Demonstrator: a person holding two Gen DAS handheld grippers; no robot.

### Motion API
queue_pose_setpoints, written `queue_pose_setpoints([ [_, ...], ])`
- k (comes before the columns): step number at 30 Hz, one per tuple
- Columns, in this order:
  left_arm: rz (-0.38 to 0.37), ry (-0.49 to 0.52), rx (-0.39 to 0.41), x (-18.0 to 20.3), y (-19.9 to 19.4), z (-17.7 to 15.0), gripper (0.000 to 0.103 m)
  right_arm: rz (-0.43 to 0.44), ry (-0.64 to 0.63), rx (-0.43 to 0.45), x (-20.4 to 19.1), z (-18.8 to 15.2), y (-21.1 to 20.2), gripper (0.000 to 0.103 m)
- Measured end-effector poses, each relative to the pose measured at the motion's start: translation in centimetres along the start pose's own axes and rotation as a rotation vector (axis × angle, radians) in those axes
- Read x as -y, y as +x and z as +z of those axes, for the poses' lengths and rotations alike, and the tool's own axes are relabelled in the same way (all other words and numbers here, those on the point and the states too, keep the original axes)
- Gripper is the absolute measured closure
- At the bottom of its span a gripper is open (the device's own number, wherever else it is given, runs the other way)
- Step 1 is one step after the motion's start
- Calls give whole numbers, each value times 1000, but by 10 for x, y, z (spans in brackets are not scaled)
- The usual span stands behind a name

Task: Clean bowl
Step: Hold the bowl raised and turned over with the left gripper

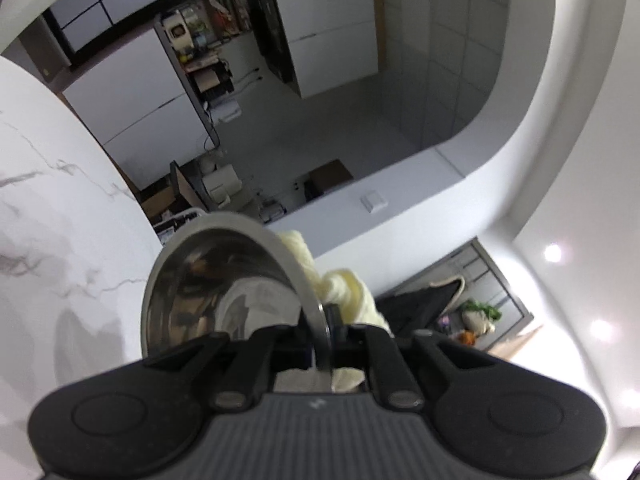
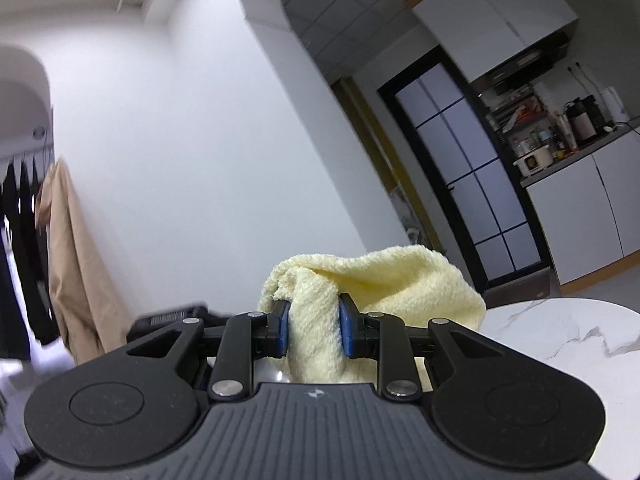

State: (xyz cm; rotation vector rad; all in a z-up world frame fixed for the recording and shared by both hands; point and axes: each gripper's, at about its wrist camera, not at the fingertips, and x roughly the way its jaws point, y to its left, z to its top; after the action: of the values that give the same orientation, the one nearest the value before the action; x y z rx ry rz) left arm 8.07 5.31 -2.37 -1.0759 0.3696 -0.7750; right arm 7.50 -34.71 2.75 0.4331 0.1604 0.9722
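Note:
In the left wrist view a shiny steel bowl stands on edge, its inside facing left, and my left gripper is shut on its rim. A pale yellow cloth bunches against the bowl's outer side, just right of the rim. The right wrist view shows the same yellow cloth as a thick fold pinched between the blue pads of my right gripper, which is shut on it. The bowl is hidden behind the cloth in that view.
A white marble table fills the left of the left wrist view; its round edge shows at lower right in the right wrist view. Kitchen cabinets, a dark glass door and hanging clothes lie farther off.

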Motion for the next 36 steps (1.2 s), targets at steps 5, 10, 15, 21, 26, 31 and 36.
queue_pose_setpoints([
  [5, -41, 3, 32, 3, -5, 4, 98, -23, -46, -71, -8, -5, 12, 79],
  [10, -46, 5, 10, 6, -4, 4, 98, -68, -51, -85, -6, -4, 18, 80],
  [15, -52, 27, -41, 12, 4, -2, 97, -147, -34, -73, 2, -3, 17, 83],
  [21, -30, 27, -74, 10, 11, -9, 99, -123, 55, 2, 12, 3, 9, 83],
  [26, -25, 2, -38, 4, 10, -8, 99, -34, 116, 35, 11, 3, 5, 83],
  [31, -41, -36, 31, -2, -2, -3, 99, 45, 146, -2, 9, -6, 9, 84],
  [36, -55, -57, 70, -5, -12, 3, 98, 69, 78, -69, -5, -13, 17, 84],
])
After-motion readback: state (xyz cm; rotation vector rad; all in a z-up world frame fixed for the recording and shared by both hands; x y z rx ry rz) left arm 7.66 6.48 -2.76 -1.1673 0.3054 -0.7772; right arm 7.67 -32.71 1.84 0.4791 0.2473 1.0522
